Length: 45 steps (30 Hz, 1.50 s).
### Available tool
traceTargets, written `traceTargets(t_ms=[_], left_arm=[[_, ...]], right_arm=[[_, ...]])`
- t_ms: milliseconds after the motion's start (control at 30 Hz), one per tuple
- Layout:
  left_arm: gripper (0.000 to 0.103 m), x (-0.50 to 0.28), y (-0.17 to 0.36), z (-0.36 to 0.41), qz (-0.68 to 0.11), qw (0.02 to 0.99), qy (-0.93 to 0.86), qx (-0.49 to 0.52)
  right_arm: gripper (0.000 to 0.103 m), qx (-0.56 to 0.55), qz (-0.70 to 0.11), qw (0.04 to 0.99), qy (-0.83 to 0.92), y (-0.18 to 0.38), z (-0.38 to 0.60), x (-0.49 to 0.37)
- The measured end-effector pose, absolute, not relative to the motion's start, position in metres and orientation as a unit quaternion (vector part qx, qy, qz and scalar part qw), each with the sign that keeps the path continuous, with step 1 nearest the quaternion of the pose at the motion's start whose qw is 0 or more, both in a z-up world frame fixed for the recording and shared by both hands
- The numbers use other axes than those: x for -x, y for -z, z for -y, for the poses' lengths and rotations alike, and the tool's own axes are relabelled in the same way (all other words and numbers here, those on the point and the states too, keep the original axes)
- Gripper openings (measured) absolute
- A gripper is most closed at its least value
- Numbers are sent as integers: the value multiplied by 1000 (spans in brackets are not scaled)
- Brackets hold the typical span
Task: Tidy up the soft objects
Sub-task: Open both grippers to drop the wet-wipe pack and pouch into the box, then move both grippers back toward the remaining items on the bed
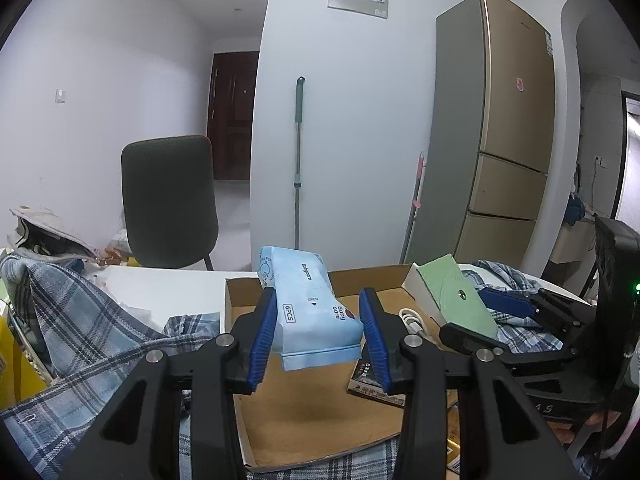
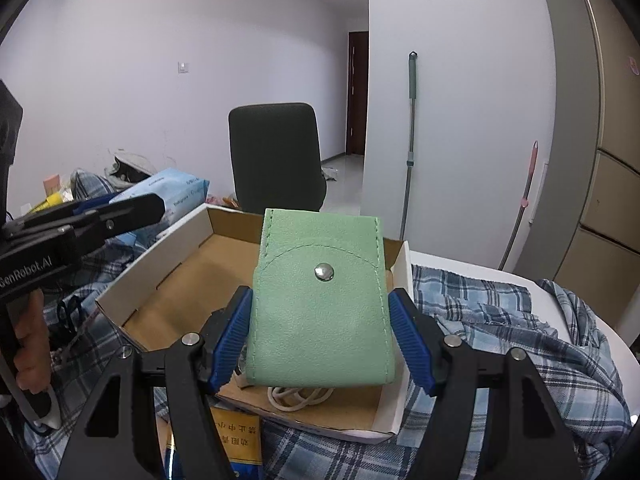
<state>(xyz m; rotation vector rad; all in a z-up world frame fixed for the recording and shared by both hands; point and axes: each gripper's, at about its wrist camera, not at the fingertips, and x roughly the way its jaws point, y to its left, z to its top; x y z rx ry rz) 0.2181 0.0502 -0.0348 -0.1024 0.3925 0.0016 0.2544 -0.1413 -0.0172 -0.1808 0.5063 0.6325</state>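
Observation:
My left gripper (image 1: 318,334) is shut on a light blue Babycare wipes pack (image 1: 310,304) and holds it above a shallow cardboard box (image 1: 304,412). My right gripper (image 2: 322,334) is shut on a mint green snap pouch (image 2: 320,304) and holds it over the same box (image 2: 172,280). The pouch also shows at the right of the left wrist view (image 1: 460,296), held by the right gripper (image 1: 484,312). The wipes pack (image 2: 172,194) and left gripper (image 2: 120,210) show at the left of the right wrist view.
A white cable (image 2: 296,398) lies in the box, also visible in the left view (image 1: 412,318). A small dark packet (image 1: 366,380) lies by the right finger. Blue plaid cloth (image 2: 500,344) covers the white table around the box. A dark chair (image 1: 170,200) stands behind; a fridge (image 1: 500,140) stands at the right.

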Motion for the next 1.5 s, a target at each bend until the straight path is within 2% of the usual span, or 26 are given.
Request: traceTargets(t_ms=[167,233,333,667,867,1167,1400,1500], left_arm=[[46,-221,37,-52,-205,977,-6,54],[58,-224,39,-55,-213,975,-3,62],[66,-224,40,-57,-214,974,-9,66],[66,-214,30,-54,-191,980,-17,55],[66,-202,7,-45,-167,985,-13,41],[66,-149,-50,-37,-109,993,8,34],[78,-93,-68,-47,-94,993,20,65],[89,-73,-63,-45,-104,993,24,56]], right_arm=[[68,81,-247,915,-307,18,143,-255],[69,77,-248,916,-306,16,144,-256],[75,69,-250,916,-305,16,147,-257],[75,50,-237,922,-301,-4,156,-252],[75,63,-218,924,-309,-35,167,-227],[75,25,-177,929,-324,-84,194,-170],[75,26,-147,932,-330,-86,200,-128],[75,21,-149,929,-338,-82,199,-116]])
